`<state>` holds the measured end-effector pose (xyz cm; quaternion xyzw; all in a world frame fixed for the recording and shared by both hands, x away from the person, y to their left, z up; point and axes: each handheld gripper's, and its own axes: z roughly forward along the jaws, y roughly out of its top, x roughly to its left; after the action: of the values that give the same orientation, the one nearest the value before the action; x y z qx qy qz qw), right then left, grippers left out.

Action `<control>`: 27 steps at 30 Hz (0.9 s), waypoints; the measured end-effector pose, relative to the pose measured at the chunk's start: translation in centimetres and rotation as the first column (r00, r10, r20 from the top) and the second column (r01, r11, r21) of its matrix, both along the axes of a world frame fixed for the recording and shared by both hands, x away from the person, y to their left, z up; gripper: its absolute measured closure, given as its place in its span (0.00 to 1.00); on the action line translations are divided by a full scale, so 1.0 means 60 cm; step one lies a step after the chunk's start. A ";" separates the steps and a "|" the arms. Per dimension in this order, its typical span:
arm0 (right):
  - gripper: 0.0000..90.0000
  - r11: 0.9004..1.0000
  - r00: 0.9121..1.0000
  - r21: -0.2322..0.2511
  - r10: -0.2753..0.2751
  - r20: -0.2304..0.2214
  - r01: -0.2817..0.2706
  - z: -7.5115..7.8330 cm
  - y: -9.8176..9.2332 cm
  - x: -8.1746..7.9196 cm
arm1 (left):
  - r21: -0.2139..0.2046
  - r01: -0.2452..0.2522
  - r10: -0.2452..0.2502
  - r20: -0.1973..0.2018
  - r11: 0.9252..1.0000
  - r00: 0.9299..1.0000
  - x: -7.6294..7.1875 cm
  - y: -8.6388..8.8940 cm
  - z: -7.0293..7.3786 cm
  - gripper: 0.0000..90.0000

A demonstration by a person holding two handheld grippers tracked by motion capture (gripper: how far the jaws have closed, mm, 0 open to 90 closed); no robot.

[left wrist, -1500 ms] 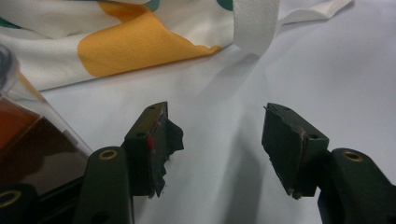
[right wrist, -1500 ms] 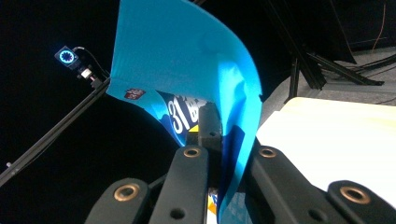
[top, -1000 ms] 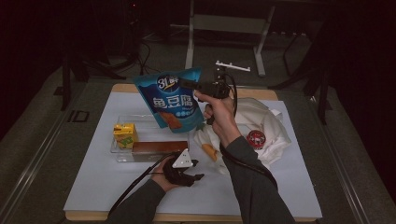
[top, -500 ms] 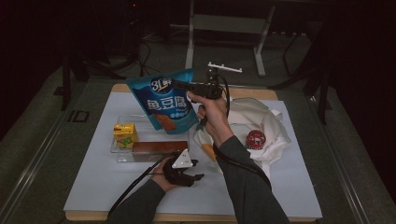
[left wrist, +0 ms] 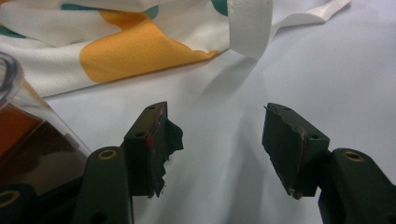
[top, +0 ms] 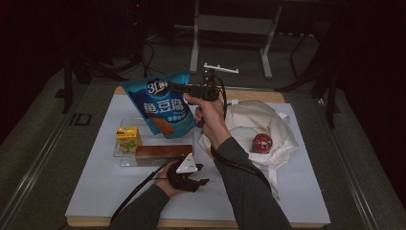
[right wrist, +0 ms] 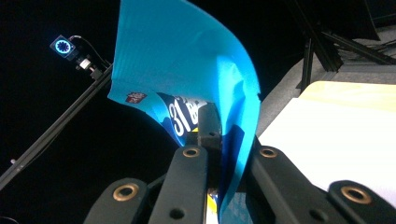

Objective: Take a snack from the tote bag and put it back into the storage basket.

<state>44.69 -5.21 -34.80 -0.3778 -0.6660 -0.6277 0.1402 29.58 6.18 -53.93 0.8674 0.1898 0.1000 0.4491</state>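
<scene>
In the high view, the right hand-held gripper [top: 179, 87] holds a blue snack bag [top: 163, 109] by its top edge, in the air at upper centre of the frame, above a clear tray [top: 125, 158] that has a yellow carton [top: 128, 138] in it. The left hand-held gripper [top: 189, 178] rests low on the desk [top: 95, 191], near the white cloth bag [top: 268, 129].

In the left gripper view, its jaws stand apart with nothing between them, over bare desk [left wrist: 327, 70].

In the right gripper view, the right hand-held gripper [right wrist: 224, 154] is clenched on the blue snack bag [right wrist: 187, 56], which curls above it. The grip is on a thin edge, so I judge the bag could slip or swing and knock the carton.
</scene>
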 end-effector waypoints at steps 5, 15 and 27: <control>0.98 1.000 1.000 -0.004 -0.005 -0.016 0.005 -0.012 0.009 0.007 | -0.007 -0.003 0.003 -0.001 1.000 1.000 0.000 0.001 0.000 0.46; 0.98 1.000 0.999 -0.023 -0.005 -0.037 0.004 -0.024 0.033 0.015 | -0.007 0.000 0.000 0.003 1.000 1.000 -0.001 0.001 0.000 0.46; 0.97 0.999 0.999 -0.046 -0.009 -0.053 0.007 -0.060 0.057 0.023 | -0.003 0.002 -0.002 0.009 1.000 1.000 -0.002 0.001 0.001 0.46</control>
<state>46.05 -1.78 -38.40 -0.4002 -0.6747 -0.6025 0.1469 29.49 6.24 -53.89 0.8665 0.1871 0.1031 0.4512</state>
